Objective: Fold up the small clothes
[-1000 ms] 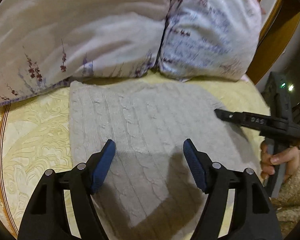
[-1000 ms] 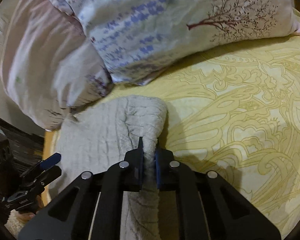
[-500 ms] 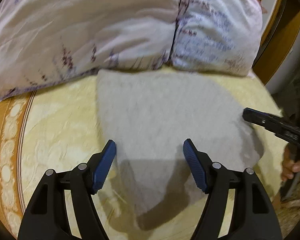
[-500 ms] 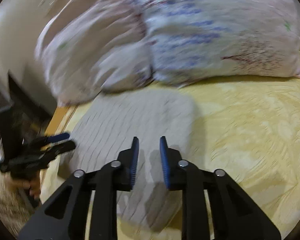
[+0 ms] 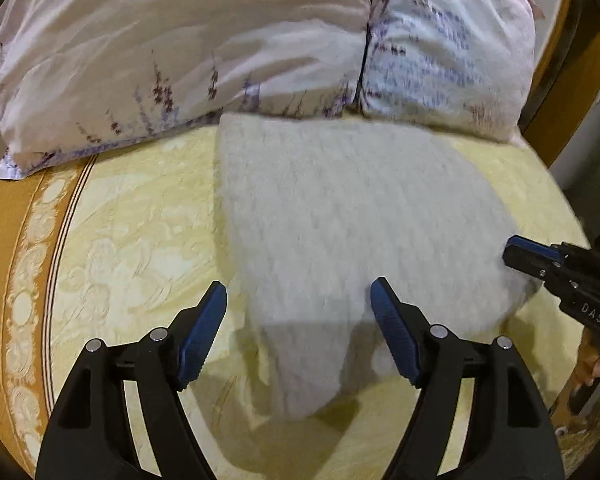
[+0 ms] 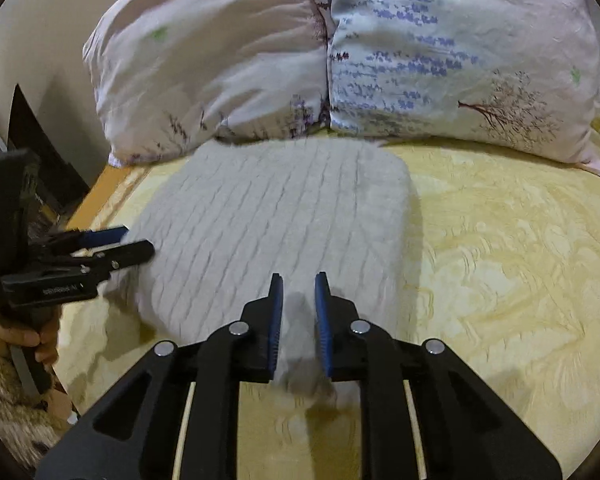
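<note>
Right wrist | right tool (image 6: pixel 298 312) released; above sweater (image 6: pixel 276 216) edge | left tool (image 5: pixel 298 332) opening, empty

Left gripper (image 5: pixel 298 334): black plastic arms with cut-out slots, silver round pivot screws, blue ribbed pads on both fingers (image 5: pixel 204 336). Right gripper (image 6: pixel 298 320): same build, same blue pads. White "DAS" lettering on its side. Behind the left gripper's handle, a hand (image 6: pixel 18 338) with a cuff that looks like beige fuzzy knit; blurred.
</note>
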